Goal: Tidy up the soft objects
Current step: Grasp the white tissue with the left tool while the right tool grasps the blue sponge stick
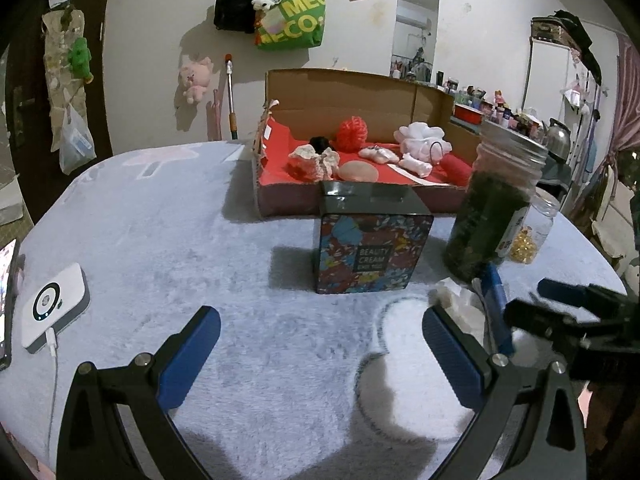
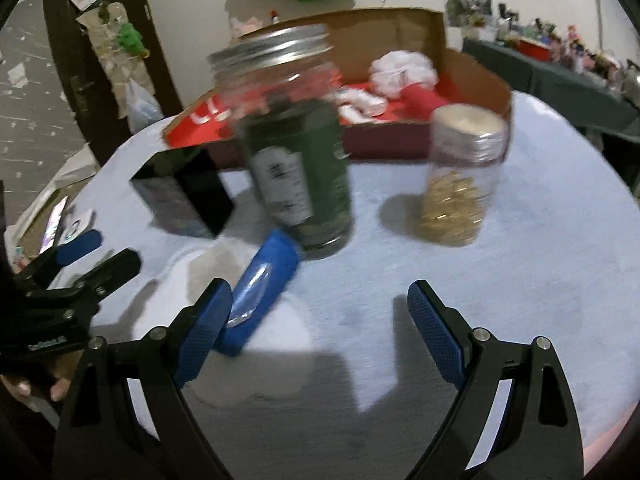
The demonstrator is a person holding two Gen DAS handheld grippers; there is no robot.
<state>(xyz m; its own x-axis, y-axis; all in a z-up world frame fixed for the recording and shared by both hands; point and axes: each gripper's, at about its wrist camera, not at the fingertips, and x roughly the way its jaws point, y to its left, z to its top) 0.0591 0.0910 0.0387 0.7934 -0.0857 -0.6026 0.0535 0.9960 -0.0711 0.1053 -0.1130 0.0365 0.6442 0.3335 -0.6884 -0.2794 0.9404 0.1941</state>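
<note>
A pale plush-covered table (image 1: 168, 240) fills the room's foreground. At its far side we see the red-lined cardboard box (image 1: 344, 92) that already holds soft things: a white mesh puff (image 1: 422, 138), a red puff (image 1: 352, 130) and smaller pieces, so we judge it the collecting place. Nearer stand the green-filled jar (image 2: 296, 160), the beauty cream box (image 1: 374, 254) and a blue packet (image 2: 260, 292) lying just beside our right gripper (image 2: 320, 332). Both it and our left gripper (image 1: 320, 356) hang spread wide, holding nothing.

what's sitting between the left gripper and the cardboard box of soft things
In the left wrist view, a floral square tin stands between the left gripper and the cardboard box.
</note>
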